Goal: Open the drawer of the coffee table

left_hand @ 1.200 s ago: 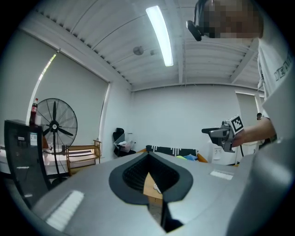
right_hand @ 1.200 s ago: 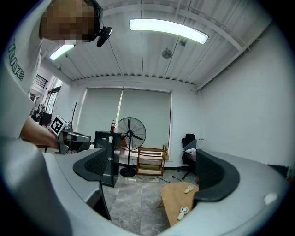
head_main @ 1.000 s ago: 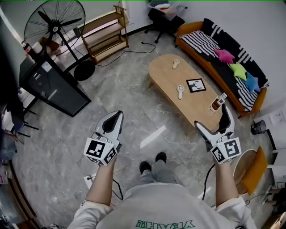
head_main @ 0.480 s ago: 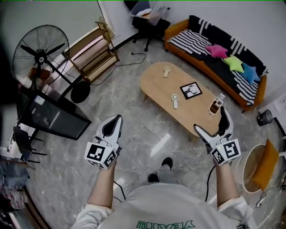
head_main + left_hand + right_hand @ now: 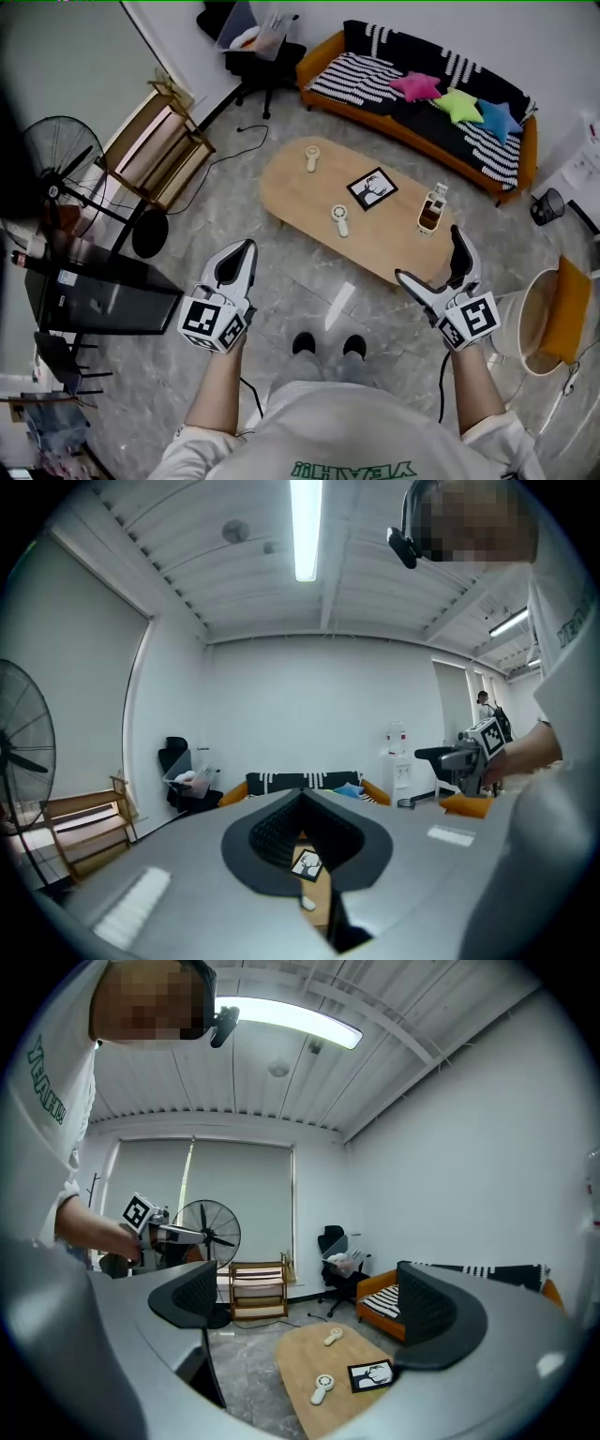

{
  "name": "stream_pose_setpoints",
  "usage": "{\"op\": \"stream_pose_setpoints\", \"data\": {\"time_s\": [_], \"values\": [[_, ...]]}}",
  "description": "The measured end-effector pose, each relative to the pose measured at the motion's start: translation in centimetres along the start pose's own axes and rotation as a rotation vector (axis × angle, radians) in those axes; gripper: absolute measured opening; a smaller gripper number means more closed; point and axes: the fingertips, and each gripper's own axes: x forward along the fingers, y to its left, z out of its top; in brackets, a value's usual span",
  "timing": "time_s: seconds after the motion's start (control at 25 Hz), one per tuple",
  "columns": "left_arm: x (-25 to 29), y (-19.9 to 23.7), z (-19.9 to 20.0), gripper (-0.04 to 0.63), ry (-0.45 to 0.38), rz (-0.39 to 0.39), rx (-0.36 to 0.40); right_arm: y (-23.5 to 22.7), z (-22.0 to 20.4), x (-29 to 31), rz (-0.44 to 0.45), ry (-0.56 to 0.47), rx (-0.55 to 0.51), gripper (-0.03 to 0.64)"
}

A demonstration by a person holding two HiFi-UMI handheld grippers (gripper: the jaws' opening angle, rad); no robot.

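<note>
The oval wooden coffee table (image 5: 309, 199) stands ahead of me on the grey floor, and no drawer shows on it from here. On its top lie two white hand fans (image 5: 339, 220), a black framed picture (image 5: 372, 187) and a small bottle (image 5: 431, 208). My left gripper (image 5: 242, 251) is shut and empty, held over the floor short of the table. My right gripper (image 5: 429, 253) is open and empty, near the table's right end. In the right gripper view the table (image 5: 305, 1361) lies between the spread jaws of that gripper (image 5: 309, 1312). The left gripper (image 5: 302, 801) shows its jaws closed together.
An orange sofa (image 5: 375, 117) with striped and coloured cushions runs behind the table. A wooden shelf (image 5: 155, 150), a floor fan (image 5: 56, 178) and a black cabinet (image 5: 103, 295) stand at the left. A round tub with an orange cushion (image 5: 544, 319) sits at the right.
The view has swung left and forward, so the table and sofa sit nearer the picture's middle. Both grippers keep their places and states.
</note>
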Motion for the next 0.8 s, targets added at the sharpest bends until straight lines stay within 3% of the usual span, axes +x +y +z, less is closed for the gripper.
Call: {"op": "stream_pose_setpoints", "data": {"time_s": [0.36,0.8], "values": [[8.9,-0.1,0.9,-0.002,-0.017,-0.255,0.009,-1.6,-0.1,-2.2,-0.238,0.032,-0.005,0.589],[14.2,5.4,-0.1,-0.002,-0.003,-0.515,0.030,1.5,-2.2,0.0,-0.559,0.033,0.087,0.589]]}}
